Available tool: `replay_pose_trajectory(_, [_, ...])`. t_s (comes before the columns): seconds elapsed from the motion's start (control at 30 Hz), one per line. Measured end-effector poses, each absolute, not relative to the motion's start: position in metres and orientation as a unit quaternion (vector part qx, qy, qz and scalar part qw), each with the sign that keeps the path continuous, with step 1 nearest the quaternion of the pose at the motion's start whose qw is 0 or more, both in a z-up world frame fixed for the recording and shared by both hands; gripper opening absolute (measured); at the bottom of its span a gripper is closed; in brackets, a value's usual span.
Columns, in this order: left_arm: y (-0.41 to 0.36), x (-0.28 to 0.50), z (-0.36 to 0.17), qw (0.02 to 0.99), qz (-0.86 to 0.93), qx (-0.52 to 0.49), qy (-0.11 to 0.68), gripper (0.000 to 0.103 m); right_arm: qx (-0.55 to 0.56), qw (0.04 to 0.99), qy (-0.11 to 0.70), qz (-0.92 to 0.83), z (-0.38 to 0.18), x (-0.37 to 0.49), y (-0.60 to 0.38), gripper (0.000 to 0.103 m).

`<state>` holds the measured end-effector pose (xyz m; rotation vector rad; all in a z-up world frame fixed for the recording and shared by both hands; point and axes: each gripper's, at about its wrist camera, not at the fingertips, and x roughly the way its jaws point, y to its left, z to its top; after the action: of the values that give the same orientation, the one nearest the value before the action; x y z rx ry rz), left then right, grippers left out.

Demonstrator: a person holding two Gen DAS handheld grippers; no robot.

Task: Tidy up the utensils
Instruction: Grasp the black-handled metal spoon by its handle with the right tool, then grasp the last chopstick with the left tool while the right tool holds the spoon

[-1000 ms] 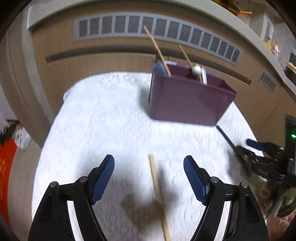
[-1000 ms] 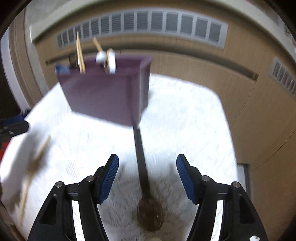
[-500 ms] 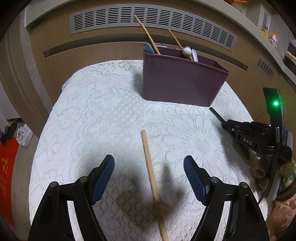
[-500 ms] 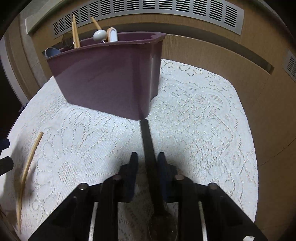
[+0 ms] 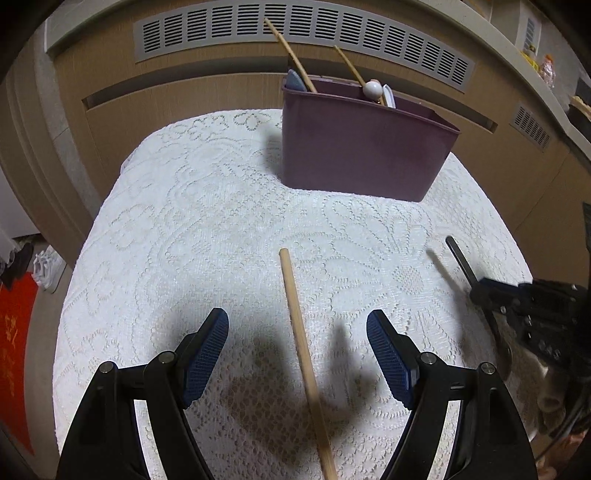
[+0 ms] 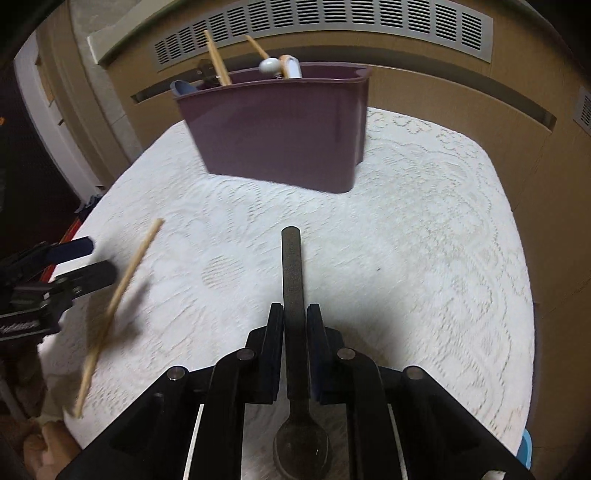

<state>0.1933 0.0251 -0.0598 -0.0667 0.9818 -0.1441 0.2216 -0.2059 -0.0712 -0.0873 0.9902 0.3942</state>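
A purple bin (image 5: 365, 147) stands at the far side of the white lace tablecloth (image 5: 207, 229) and holds several utensils. It also shows in the right wrist view (image 6: 280, 129). A wooden chopstick (image 5: 303, 350) lies on the cloth between the fingers of my open left gripper (image 5: 297, 350). It shows at the left of the right wrist view (image 6: 118, 295). My right gripper (image 6: 294, 325) is shut on the handle of a dark metal spoon (image 6: 293, 295), held above the cloth. The spoon's handle tip (image 5: 458, 254) and right gripper (image 5: 532, 302) show at the right of the left wrist view.
Wooden cabinet panels with a grey vent grille (image 5: 295, 26) stand behind the table. The cloth's edges drop off at left and right. The left gripper (image 6: 48, 280) shows at the left edge of the right wrist view. A red mat (image 5: 14, 350) lies on the floor at left.
My right gripper closed on the spoon's handle and lifted it, drawing back from the bin. My left gripper stayed open over the chopstick.
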Motion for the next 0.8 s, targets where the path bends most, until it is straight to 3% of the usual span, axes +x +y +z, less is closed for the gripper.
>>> replay_pose_trajectory(0.23, [0.032,0.203,-0.075,0.868,-0.081,-0.062,0.486,0.076,-0.051,0.856,0.473,0.203,-0.076,0.204,-0.188,0.013])
replay_pose_trajectory(0.33, [0.027,0.208,-0.084,0.862,-0.080,-0.052,0.498,0.062,-0.059,0.857,0.471,0.198,-0.078,0.201,-0.184,0.013])
replay_pose_trajectory(0.53, [0.011,0.215,-0.087,0.865,-0.078,0.006,0.495,0.052,-0.058,0.857,0.469,0.203,-0.079,0.201,-0.183,0.013])
replay_pose_trajectory(0.8, [0.005,0.212,-0.084,0.859,-0.090,0.022,0.504,0.017,-0.062,0.862,0.461,0.201,-0.078,0.199,-0.183,0.013])
